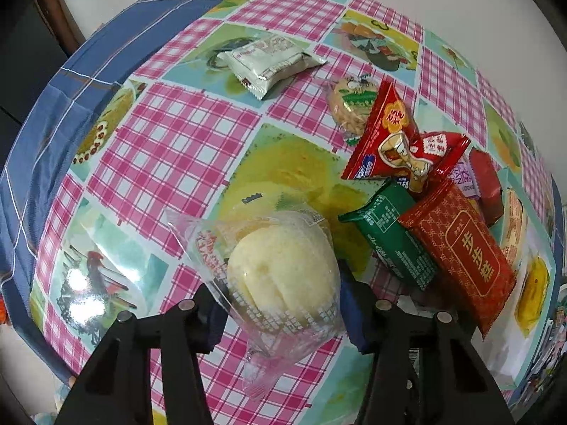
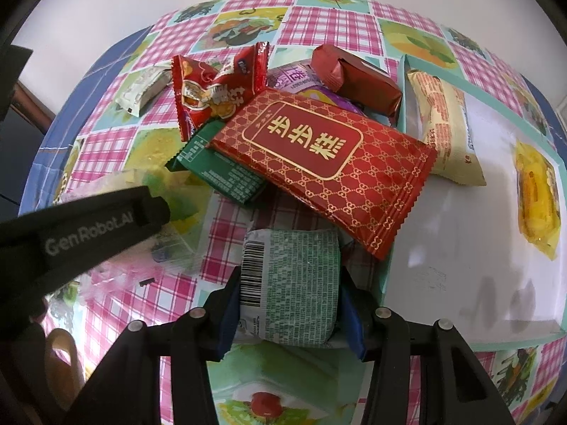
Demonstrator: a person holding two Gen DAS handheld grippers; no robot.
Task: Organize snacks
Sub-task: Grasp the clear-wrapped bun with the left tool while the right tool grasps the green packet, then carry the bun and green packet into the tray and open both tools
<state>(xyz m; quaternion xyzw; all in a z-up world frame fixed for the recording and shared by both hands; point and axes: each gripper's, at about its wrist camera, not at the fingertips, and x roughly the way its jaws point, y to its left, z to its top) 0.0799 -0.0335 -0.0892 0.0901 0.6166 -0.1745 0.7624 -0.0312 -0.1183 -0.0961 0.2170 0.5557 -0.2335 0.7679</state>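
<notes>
My left gripper is shut on a pale round bun in a clear wrapper, held above the checked tablecloth. My right gripper is shut on a green-and-white snack packet with a barcode, just left of a white tray with a teal rim. A pile of snacks lies beyond: a large red patterned packet, a green packet, a red crinkled bag and a dark red packet. The left gripper's body shows at the left of the right wrist view.
In the tray lie a cream long packet and a yellow packet. A white packet and a round biscuit pack lie apart on the cloth. The table's left edge drops to blue cloth. A wall stands behind.
</notes>
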